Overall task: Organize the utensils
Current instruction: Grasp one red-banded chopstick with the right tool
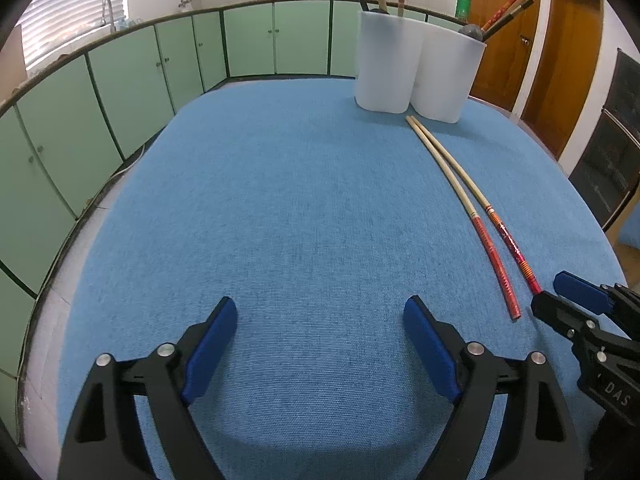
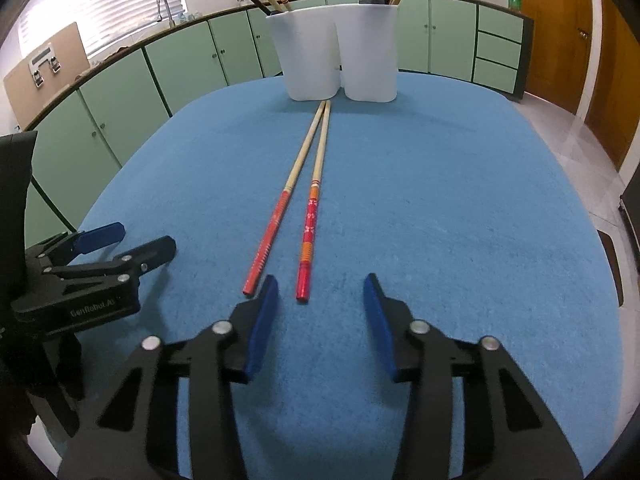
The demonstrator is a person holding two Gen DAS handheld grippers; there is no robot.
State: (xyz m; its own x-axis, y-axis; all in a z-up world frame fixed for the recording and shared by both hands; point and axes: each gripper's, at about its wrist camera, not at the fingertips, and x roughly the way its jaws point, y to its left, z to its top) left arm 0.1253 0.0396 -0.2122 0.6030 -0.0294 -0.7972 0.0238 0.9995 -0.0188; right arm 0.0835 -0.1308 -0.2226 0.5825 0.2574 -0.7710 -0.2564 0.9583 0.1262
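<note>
Two long chopsticks, pale bamboo with red handle ends, lie side by side on the blue tablecloth (image 2: 440,200): the left chopstick (image 2: 276,220) (image 1: 478,224) and the right chopstick (image 2: 310,220) (image 1: 502,234). Their tips point at a white two-cup holder (image 2: 340,56) (image 1: 412,72) that has several chopsticks and dark utensils standing in it. My right gripper (image 2: 320,292) (image 1: 554,296) is open just behind the red ends; the right chopstick's end sits at the mouth of the gap, untouched. My left gripper (image 1: 320,308) (image 2: 140,242) is open wide over bare cloth, to the left of the chopsticks.
Green cabinets (image 1: 120,92) with a counter, sink tap (image 1: 107,10) and pots run along the far side. Wooden doors (image 1: 560,64) stand at the right. The cloth-covered table ends just beyond the holder.
</note>
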